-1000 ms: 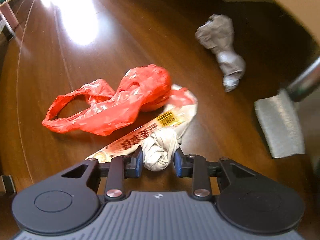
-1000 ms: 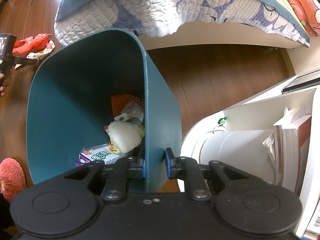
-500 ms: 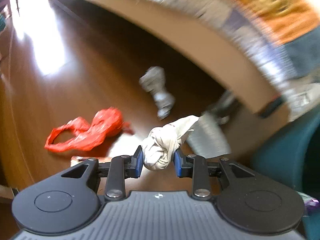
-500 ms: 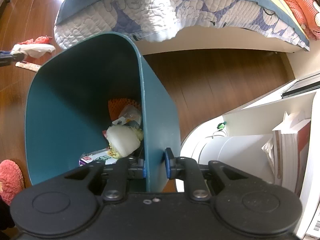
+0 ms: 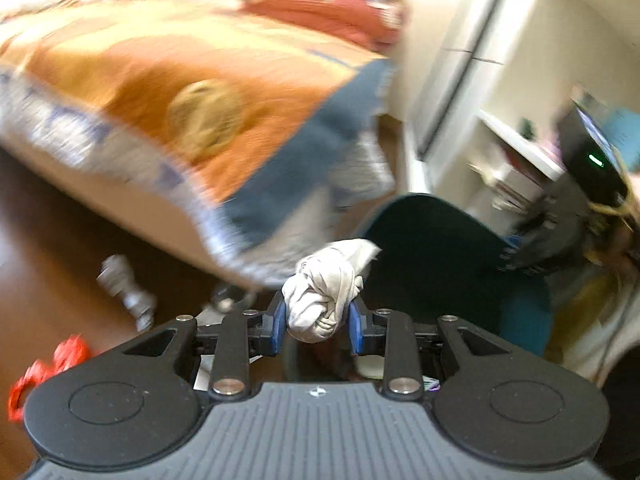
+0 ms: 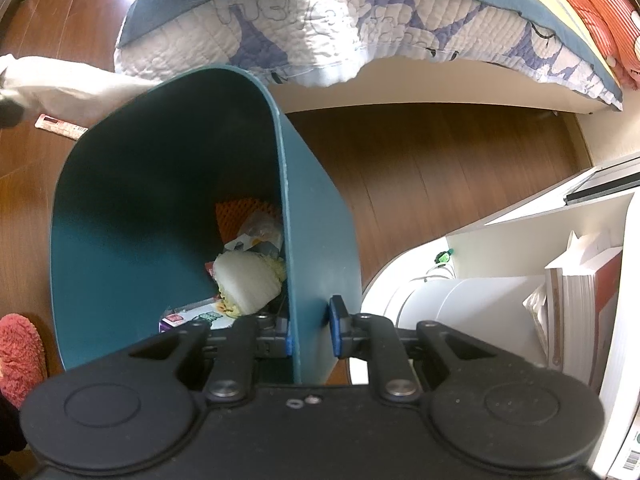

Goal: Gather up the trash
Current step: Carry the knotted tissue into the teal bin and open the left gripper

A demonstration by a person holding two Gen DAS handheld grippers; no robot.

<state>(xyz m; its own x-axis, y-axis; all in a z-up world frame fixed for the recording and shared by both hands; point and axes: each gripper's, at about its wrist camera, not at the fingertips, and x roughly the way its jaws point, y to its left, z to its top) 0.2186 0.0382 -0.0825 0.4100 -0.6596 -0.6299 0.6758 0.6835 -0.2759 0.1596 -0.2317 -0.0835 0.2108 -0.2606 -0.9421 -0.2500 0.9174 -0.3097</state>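
My left gripper [image 5: 319, 322] is shut on a knotted white plastic bag [image 5: 324, 292] and holds it in the air beside the open mouth of the teal trash bin [image 5: 448, 248]. The bag also shows at the far left of the right wrist view [image 6: 68, 84], just beyond the bin's far rim. My right gripper [image 6: 311, 332] is shut on the teal bin's wall [image 6: 316, 248], one finger inside and one outside. The bin holds several pieces of trash, among them a white cabbage piece [image 6: 248, 276] and an orange net [image 6: 236, 216].
A red plastic bag [image 5: 44, 372] and a grey crumpled bag [image 5: 124, 288] lie on the brown wood floor. A printed wrapper [image 6: 60, 126] lies on the floor beyond the bin. A bed with a quilt [image 6: 340, 28] overhangs behind. White shelves with books [image 6: 580, 304] stand at the right. A pink slipper [image 6: 20, 356] is at lower left.
My left gripper has lifted the white bag off the floor and swung it right, from the red bag over to the bin's mouth. The right gripper has kept its hold on the bin.
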